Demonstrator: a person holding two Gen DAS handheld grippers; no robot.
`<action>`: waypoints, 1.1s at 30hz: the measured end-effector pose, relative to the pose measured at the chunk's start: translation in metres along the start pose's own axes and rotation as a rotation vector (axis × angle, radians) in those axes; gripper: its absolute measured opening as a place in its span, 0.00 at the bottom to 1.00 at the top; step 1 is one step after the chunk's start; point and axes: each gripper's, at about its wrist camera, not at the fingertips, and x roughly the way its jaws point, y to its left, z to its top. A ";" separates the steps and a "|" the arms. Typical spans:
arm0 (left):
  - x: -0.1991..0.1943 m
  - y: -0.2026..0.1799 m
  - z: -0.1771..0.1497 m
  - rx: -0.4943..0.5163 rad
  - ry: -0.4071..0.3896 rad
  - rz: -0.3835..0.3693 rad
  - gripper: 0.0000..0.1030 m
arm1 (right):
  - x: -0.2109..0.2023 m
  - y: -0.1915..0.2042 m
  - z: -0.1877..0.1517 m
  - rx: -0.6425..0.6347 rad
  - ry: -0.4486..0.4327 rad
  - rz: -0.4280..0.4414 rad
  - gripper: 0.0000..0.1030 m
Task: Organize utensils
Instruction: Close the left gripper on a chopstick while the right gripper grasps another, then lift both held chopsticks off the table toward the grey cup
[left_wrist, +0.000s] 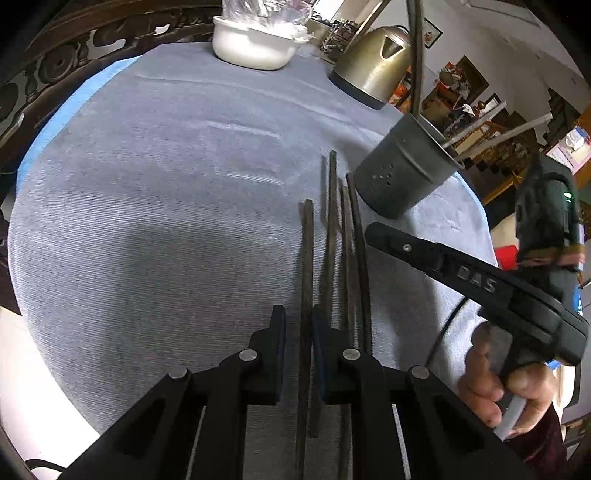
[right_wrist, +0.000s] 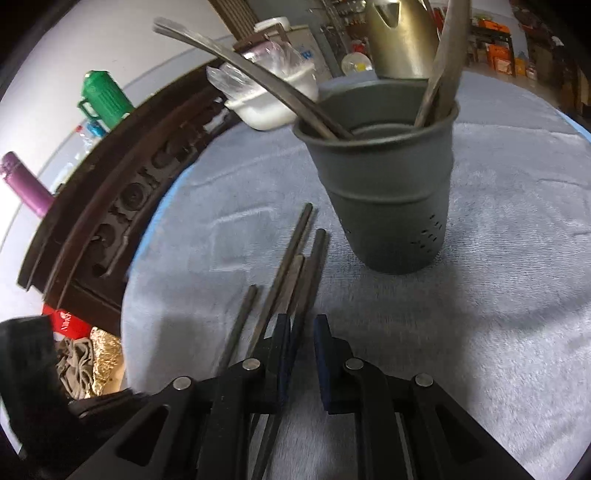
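Observation:
Several dark chopsticks (left_wrist: 334, 236) lie side by side on the grey-blue cloth (left_wrist: 166, 184). My left gripper (left_wrist: 299, 354) is open, its jaws on either side of the leftmost chopstick (left_wrist: 306, 258) without clamping it. A dark grey utensil cup (left_wrist: 402, 173) stands beyond the chopsticks and holds utensils. My right gripper (right_wrist: 301, 354) is open just above the chopsticks (right_wrist: 295, 266), with the rightmost one passing between its jaws. The cup (right_wrist: 388, 192) stands ahead of it. The right gripper also shows in the left wrist view (left_wrist: 373, 230), beside the chopsticks.
A white bowl (left_wrist: 255, 42) with plastic wrap and a metal kettle (left_wrist: 376, 66) stand at the table's far side. A carved dark wooden rail (right_wrist: 110, 206) runs along the table's left. Green (right_wrist: 103, 96) and purple (right_wrist: 26, 184) bottles stand beyond it.

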 end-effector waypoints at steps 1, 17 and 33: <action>-0.001 0.002 0.000 -0.004 0.000 -0.002 0.14 | 0.003 0.001 0.001 -0.002 0.001 -0.003 0.15; 0.011 -0.001 0.019 -0.028 0.007 0.016 0.14 | 0.002 0.010 -0.001 -0.137 -0.006 -0.095 0.08; 0.033 -0.016 0.030 0.024 0.057 0.016 0.13 | -0.037 -0.040 -0.029 -0.091 0.124 -0.134 0.10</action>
